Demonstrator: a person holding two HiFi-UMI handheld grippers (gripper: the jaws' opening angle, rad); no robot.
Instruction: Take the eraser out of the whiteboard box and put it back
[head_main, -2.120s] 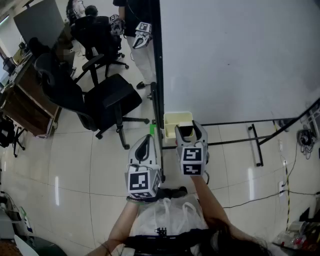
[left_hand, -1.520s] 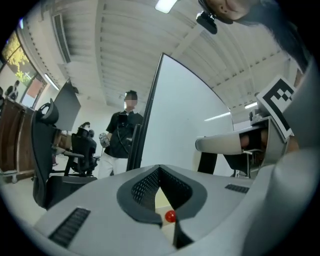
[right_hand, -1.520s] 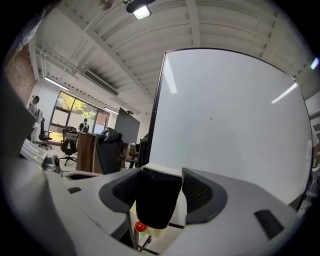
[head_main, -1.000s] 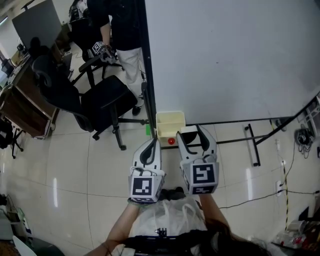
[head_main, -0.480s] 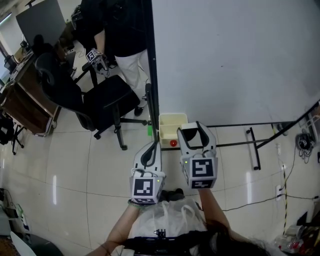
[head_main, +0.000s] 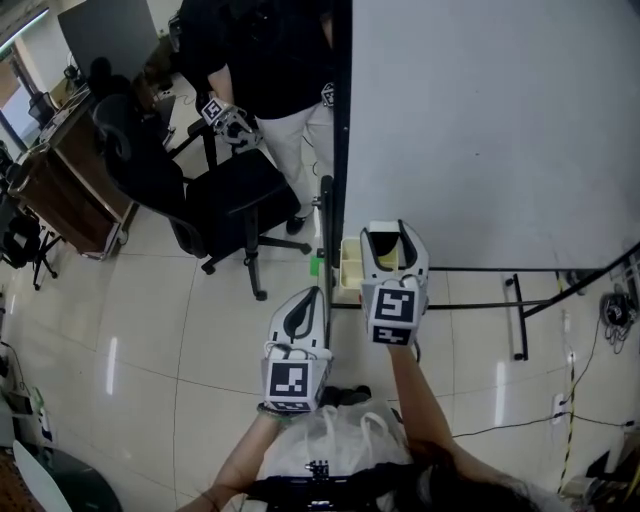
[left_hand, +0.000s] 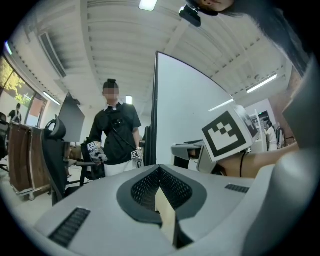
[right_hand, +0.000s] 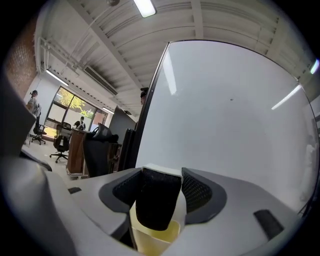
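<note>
right hand-held gripper (right_hand: 160, 176) grips 1 eraser (right_hand: 154, 205) | 1 yellow box (head_main: 350, 264)

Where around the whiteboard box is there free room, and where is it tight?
Bare floor lies left of the left gripper, up to the office chair. Tight at the box: the right gripper, shut on the eraser, hangs over it beside the whiteboard frame.

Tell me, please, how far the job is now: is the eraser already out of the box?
Taking out looks done: the eraser sits clamped between the jaws of the right gripper, just over the yellow box. What is left: lower it in and open the jaws. The left gripper is shut and empty, off to the side.
</note>
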